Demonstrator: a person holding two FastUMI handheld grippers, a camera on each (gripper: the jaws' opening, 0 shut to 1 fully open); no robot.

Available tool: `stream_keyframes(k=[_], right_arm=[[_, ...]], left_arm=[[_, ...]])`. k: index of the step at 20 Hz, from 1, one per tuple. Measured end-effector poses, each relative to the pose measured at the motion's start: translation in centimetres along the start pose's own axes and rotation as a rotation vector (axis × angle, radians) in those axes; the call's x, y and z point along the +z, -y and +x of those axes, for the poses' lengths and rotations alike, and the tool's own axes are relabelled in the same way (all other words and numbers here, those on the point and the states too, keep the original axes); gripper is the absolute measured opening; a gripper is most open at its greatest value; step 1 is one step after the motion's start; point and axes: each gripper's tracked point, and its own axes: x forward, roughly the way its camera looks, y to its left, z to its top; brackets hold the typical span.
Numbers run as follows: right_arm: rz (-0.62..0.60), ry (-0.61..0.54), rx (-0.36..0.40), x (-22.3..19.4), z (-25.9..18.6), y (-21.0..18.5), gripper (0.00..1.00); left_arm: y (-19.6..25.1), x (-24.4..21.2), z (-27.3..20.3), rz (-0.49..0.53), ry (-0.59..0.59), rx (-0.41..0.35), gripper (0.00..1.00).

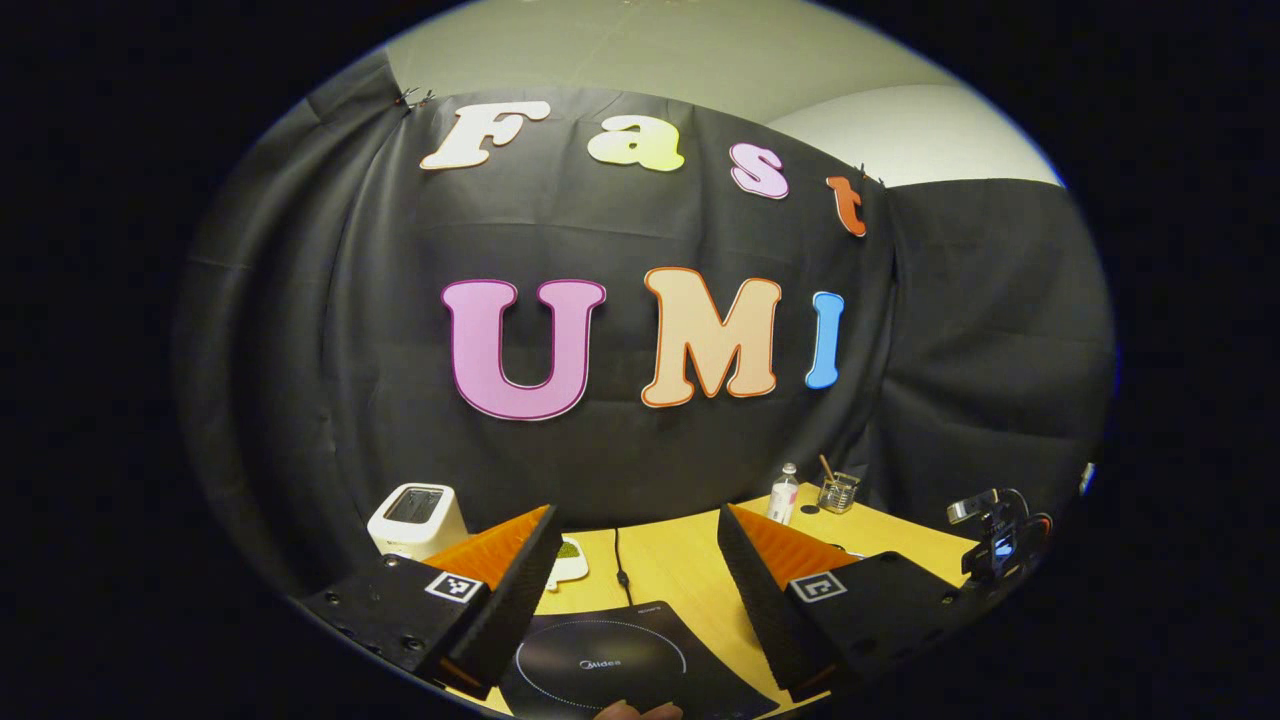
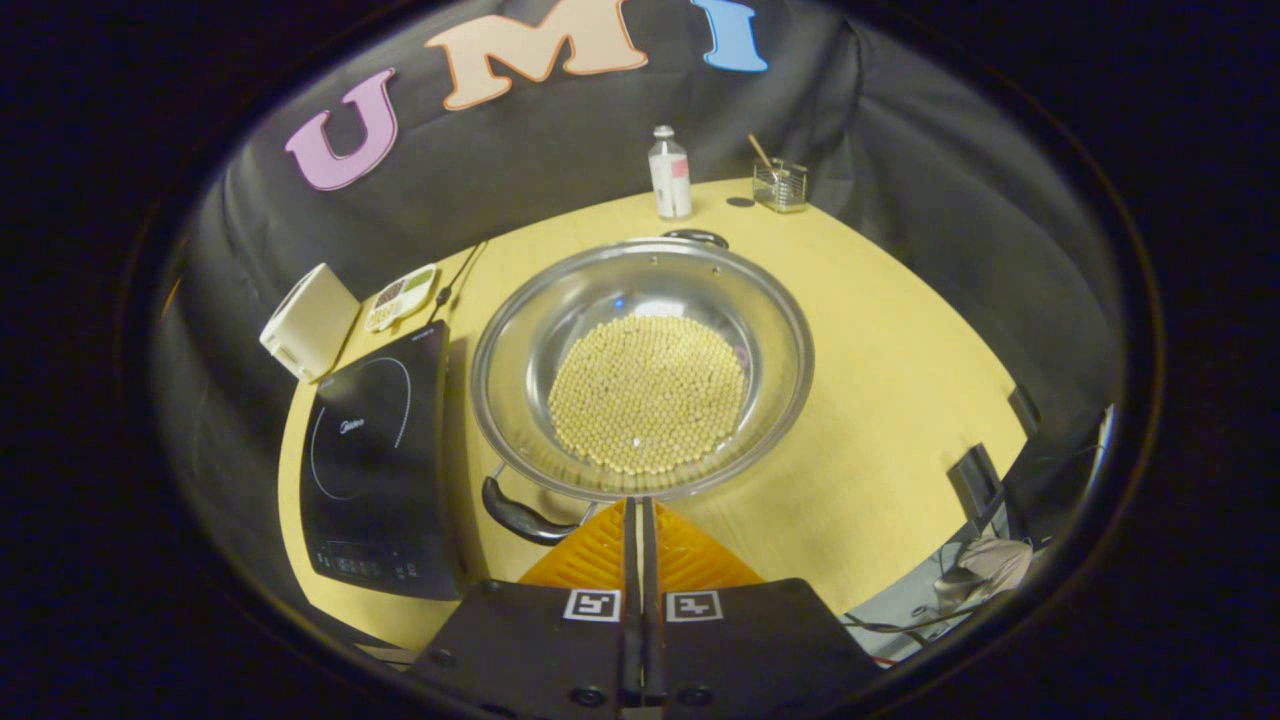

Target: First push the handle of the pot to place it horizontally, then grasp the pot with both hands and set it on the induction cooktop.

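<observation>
Pot [image 2: 645,370] sits on desk [image 2: 880,400] beside cooktop [image 2: 375,470], bead-filled: judged heavy, rigid, slick. Grip black handles [image 2: 520,515]. Right gripper [image 2: 640,520] fingers together; left gripper [image 1: 635,560] fingers apart.

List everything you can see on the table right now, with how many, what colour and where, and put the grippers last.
pot: one, silver, mid-table, holding pale beans
pot handles: two, black, near and far rim
induction cooktop: one, black, left of pot
toaster: one, white, beyond cooktop
small dish: one, white, beside toaster
bottle: one, clear, far edge
glass jar: one, clear, beside bottle
table: one, yellow
left gripper: open, above cooktop
right gripper: shut, at pot's near rim
</observation>
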Motion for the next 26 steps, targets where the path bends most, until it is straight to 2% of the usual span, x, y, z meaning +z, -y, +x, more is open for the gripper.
stream_keyframes(k=[3, 8, 14, 16, 18, 21, 22, 26], right_arm=[[-0.010, -0.053, -0.010, -1.9, 1.3, -0.6, 0.02], [0.008, -0.097, -0.016, -2.5, 2.8, -1.9, 0.02], [-0.009, -0.106, 0.020, -2.6, 3.2, -4.6, 0.03], [-0.009, -0.106, 0.036, -2.4, 3.4, -5.7, 0.00], [-0.007, -0.107, 0.050, -2.3, 3.7, -6.8, 0.03], [0.019, -0.111, 0.071, -1.7, 4.2, -8.2, 0.00], [0.027, -0.115, 0.077, -1.6, 4.4, -8.5, 0.03], [0.095, -0.131, 0.099, -1.0, 4.7, -10.0, 0.03]], left_arm=[[-0.7, -0.7, -0.5, 0.001, -0.014, 0.012, 0.95], [-2.1, -1.1, -1.2, 0.011, -0.026, 0.042, 0.95], [-2.6, -1.8, -1.4, -0.009, -0.045, 0.058, 0.95], [-2.7, -1.8, -1.3, -0.013, -0.043, 0.059, 0.95], [-2.8, -2.2, -1.5, -0.016, -0.050, 0.058, 0.95], [-3.2, -2.7, -1.6, -0.028, -0.059, 0.067, 0.95], [-3.4, -2.8, -1.7, -0.030, -0.062, 0.072, 0.95], [-3.7, -3.1, -1.8, -0.029, -0.075, 0.080, 0.95]])
